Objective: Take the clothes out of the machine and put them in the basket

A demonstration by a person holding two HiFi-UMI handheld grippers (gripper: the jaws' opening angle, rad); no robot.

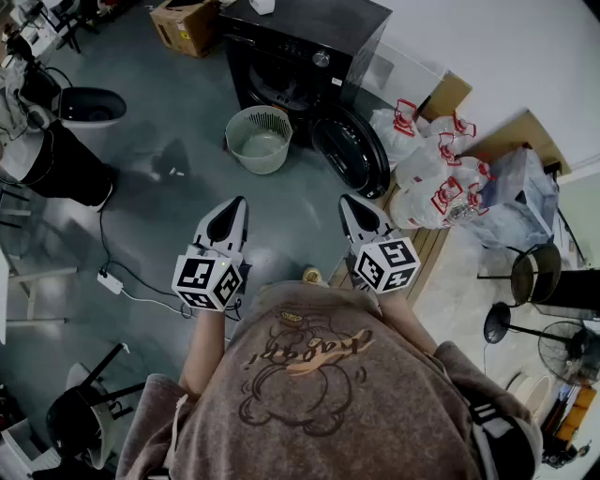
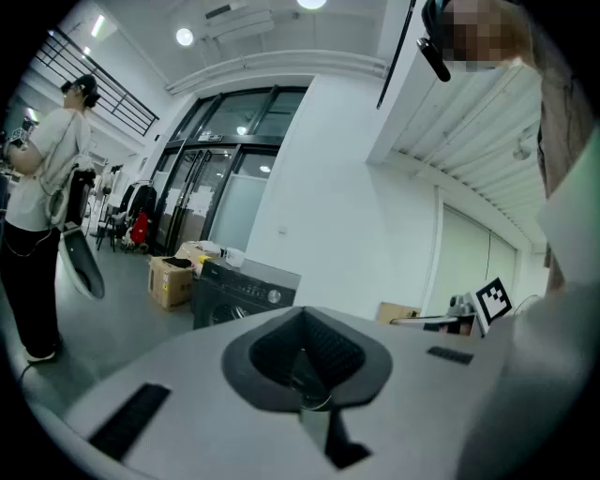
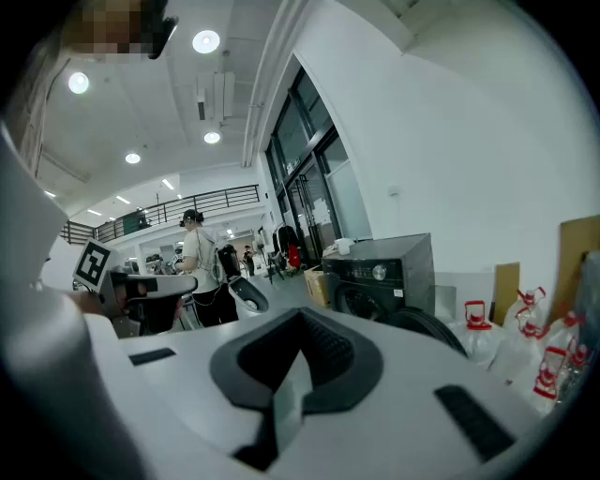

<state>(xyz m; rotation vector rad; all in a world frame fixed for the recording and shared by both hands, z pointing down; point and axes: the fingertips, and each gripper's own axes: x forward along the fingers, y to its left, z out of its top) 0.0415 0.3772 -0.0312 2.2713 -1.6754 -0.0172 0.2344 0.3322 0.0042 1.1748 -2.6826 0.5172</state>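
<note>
Left claw [image 1: 234, 204]: you hold it out low on the left. Its jaws are pressed together with nothing between them, and its long axis runs away from you toward the machine.
Left claw, own view [image 2: 305, 361]: the jaws meet in a closed seam, and the machine [image 2: 239, 291] shows far off beyond them.
Basket [image 1: 232, 142]: pale, round and upright with its mouth facing up. It stands on the floor [image 1: 159, 187] just in front of the machine's left half, well apart from both claws.
Machine [image 1: 309, 28]: the black front-loader at the far side, its front turned toward you. The drum opening is too dark for you to tell what lies inside.
Door [image 1: 354, 155]: round and swung open to the right of the basket, its inner face toward the basket.
Right claw [image 1: 352, 202]: level with the left one and near the door's near edge. It points far, toward the machine.
Right claw, own view [image 3: 298, 361]: the jaws are closed on nothing; the machine [image 3: 384, 272] stands ahead to the right.
</note>
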